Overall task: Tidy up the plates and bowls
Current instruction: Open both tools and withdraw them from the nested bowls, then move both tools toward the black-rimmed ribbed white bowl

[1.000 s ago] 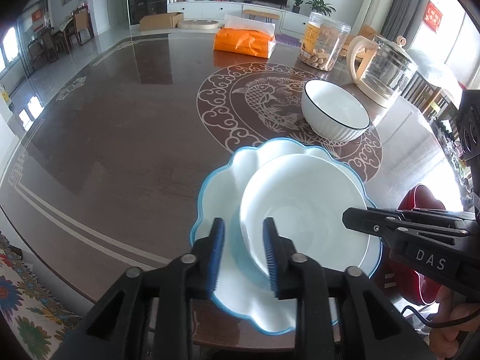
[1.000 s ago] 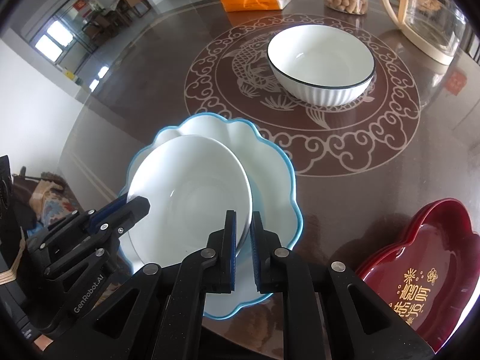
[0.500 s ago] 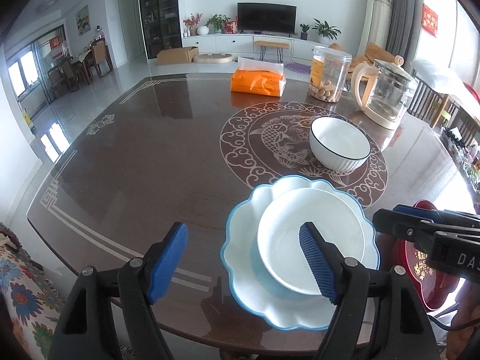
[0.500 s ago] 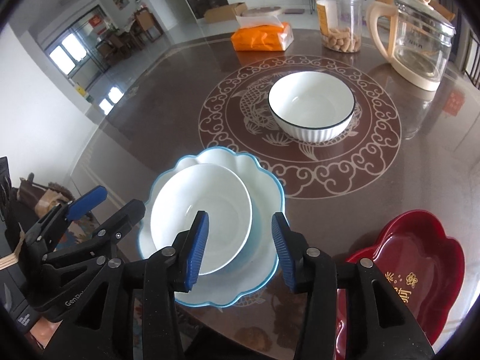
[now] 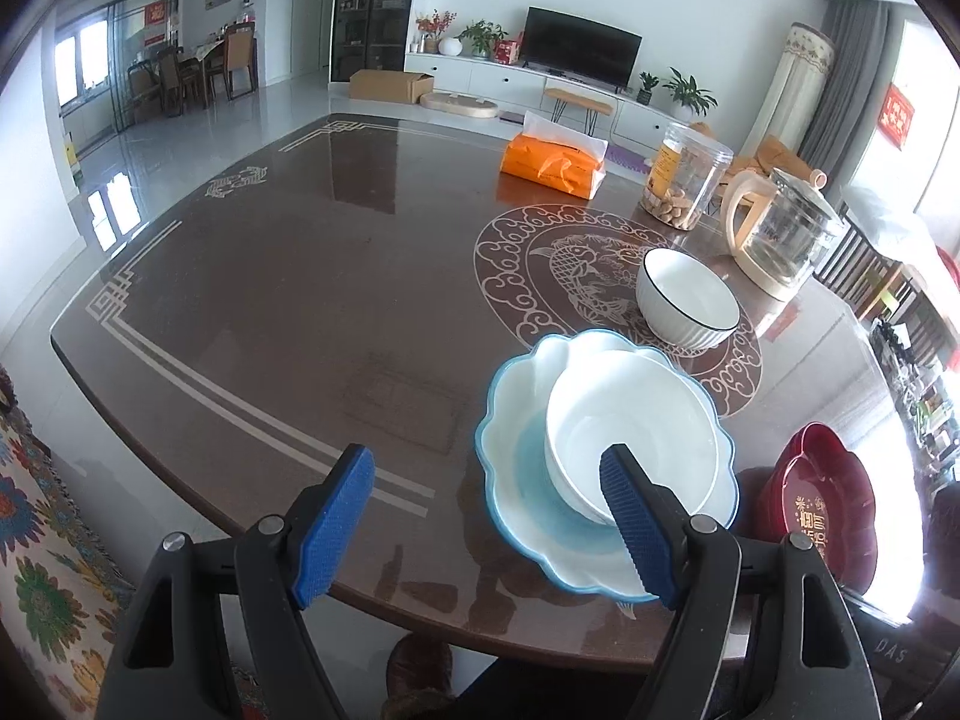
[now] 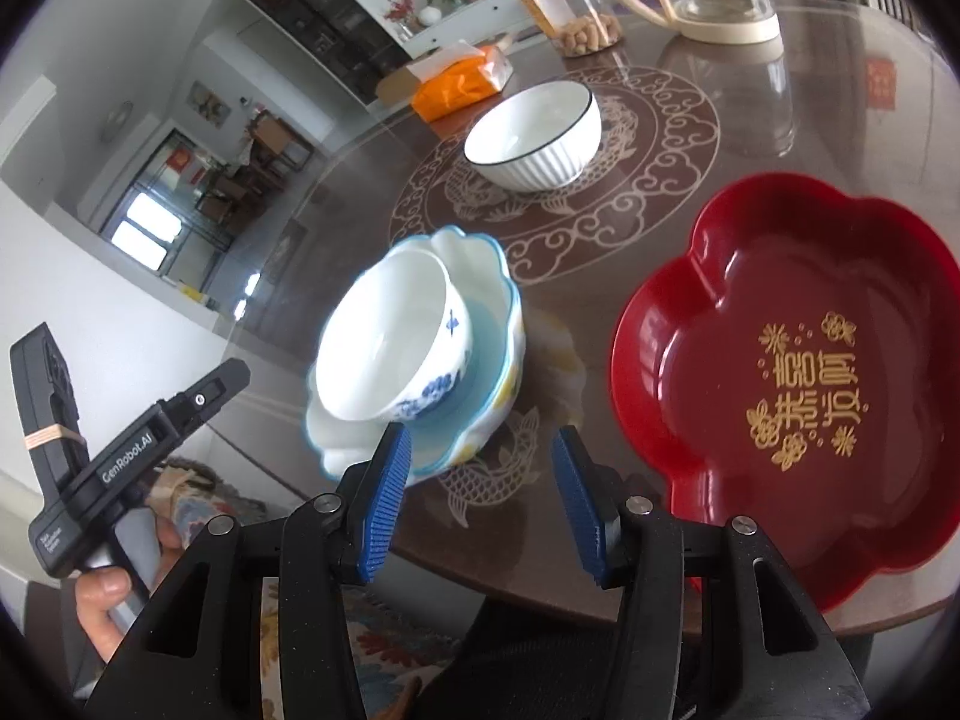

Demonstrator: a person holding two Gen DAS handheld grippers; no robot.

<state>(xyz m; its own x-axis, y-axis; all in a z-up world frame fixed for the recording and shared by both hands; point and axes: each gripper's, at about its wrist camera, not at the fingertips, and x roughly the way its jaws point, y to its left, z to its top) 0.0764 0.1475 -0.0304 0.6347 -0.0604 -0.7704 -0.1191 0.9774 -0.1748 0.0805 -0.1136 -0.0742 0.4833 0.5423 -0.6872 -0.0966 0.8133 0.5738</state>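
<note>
A white bowl (image 5: 630, 420) (image 6: 384, 348) with blue flowers on its side sits inside a scalloped blue-rimmed plate (image 5: 516, 420) (image 6: 498, 300) near the table's front edge. My left gripper (image 5: 486, 522) is open, back from the bowl, with nothing between its pads. My right gripper (image 6: 480, 498) has its jaws opening and holds nothing; it hangs over the table edge between the scalloped plate and a red flower-shaped plate (image 6: 780, 360) (image 5: 816, 480). Farther back stands a ribbed white bowl with a black rim (image 5: 684, 300) (image 6: 534, 138).
At the back of the dark glossy table (image 5: 270, 300) are an orange tissue pack (image 5: 552, 165), a clear jar of nuts (image 5: 684, 177) and a glass kettle (image 5: 780, 234). A flowered cloth (image 5: 42, 540) lies below the table's left edge. A hand (image 6: 102, 594) holds the left gripper's handle.
Both grippers opened, let go of the white bowl's rim and drew back. The bowl stays in the scalloped plate. The right gripper swung right, so the red plate fills its view.
</note>
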